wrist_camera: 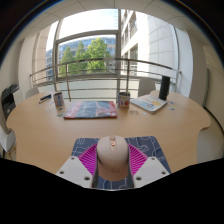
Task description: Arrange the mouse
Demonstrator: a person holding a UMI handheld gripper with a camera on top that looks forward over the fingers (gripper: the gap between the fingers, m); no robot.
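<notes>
A beige computer mouse sits between my two fingers, its scroll wheel pointing away from me. My gripper is shut on it, and the pink pads press on its left and right sides. Under the mouse and fingers lies a blue patterned mouse mat at the near edge of the wooden table. I cannot tell whether the mouse rests on the mat or is held just above it.
A second patterned mat lies across the table. A mug stands to its left and another mug to its right. A book or papers lie far right. A dark object stands far left. Windows and a railing are behind.
</notes>
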